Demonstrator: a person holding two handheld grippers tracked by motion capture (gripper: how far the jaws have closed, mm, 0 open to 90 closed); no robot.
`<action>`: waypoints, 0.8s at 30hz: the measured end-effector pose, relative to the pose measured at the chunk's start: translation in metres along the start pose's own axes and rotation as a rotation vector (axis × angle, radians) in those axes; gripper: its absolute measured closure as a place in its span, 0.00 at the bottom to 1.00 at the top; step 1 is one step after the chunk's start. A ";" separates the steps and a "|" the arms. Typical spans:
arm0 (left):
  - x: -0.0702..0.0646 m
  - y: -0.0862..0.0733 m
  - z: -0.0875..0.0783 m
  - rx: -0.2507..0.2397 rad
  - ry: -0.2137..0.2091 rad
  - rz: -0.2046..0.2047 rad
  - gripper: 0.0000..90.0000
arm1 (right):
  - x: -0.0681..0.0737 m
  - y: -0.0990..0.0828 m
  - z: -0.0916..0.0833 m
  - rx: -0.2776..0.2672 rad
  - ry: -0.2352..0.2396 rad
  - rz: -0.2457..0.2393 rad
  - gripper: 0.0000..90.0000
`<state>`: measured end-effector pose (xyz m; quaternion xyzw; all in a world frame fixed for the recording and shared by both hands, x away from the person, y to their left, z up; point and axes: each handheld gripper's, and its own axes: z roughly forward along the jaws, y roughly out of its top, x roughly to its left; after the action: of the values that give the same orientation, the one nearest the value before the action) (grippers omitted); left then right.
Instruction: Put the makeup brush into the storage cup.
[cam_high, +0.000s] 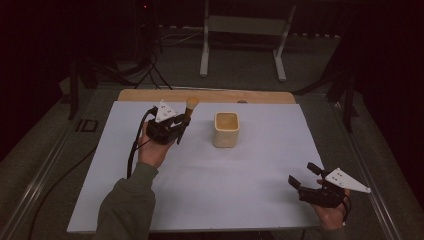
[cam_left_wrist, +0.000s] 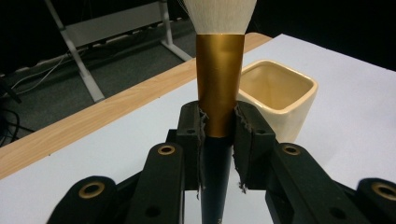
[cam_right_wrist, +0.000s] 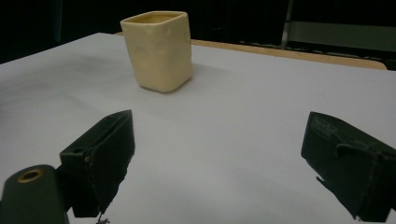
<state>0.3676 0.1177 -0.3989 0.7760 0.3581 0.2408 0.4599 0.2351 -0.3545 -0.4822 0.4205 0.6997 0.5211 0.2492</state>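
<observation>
Two grippers are at work over the white sheet (cam_high: 210, 170) that covers the table (cam_high: 200, 95), and the job looks like getting the brush (cam_left_wrist: 219, 88) into the cream cup (cam_high: 226, 129). The left gripper (cam_high: 176, 124) is clamped tight on the brush, its pads biting right where the gold collar meets the dark handle, with the white bristles pointing up and away from the hand. From the high view the brush sits just left of the cup, near it but not touching, and raised off the sheet. The cup stands upright near the middle of the sheet, its square mouth open and, as far as I can tell, nothing inside. The right gripper (cam_high: 306, 176) rests low at the near right corner, well apart from everything, its jaws spread wide with nothing between them; in its own view the cup (cam_right_wrist: 159, 49) stands off in the distance. To do this well, I'd say the left hand should carry the brush over the cup's mouth before lowering it, handle end first, keeping the brush close to upright so the handle clears the near rim rather than knocking it. The cup looks light enough to slide or tip, so a slow descent and a late release seem wise, and the idle gripper could steady its side.
</observation>
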 end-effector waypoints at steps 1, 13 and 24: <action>0.000 0.000 0.001 -0.003 -0.002 -0.001 0.83 | 0.000 0.000 0.000 0.000 0.001 0.000 0.11; -0.002 0.005 0.007 -0.020 -0.010 -0.012 0.83 | 0.000 0.000 0.000 -0.002 0.005 -0.004 0.11; -0.006 0.013 0.011 -0.039 -0.020 -0.016 0.83 | 0.005 0.002 0.003 -0.002 0.028 -0.026 0.11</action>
<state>0.3758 0.1033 -0.3922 0.7664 0.3548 0.2364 0.4805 0.2351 -0.3485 -0.4809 0.4036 0.7081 0.5242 0.2466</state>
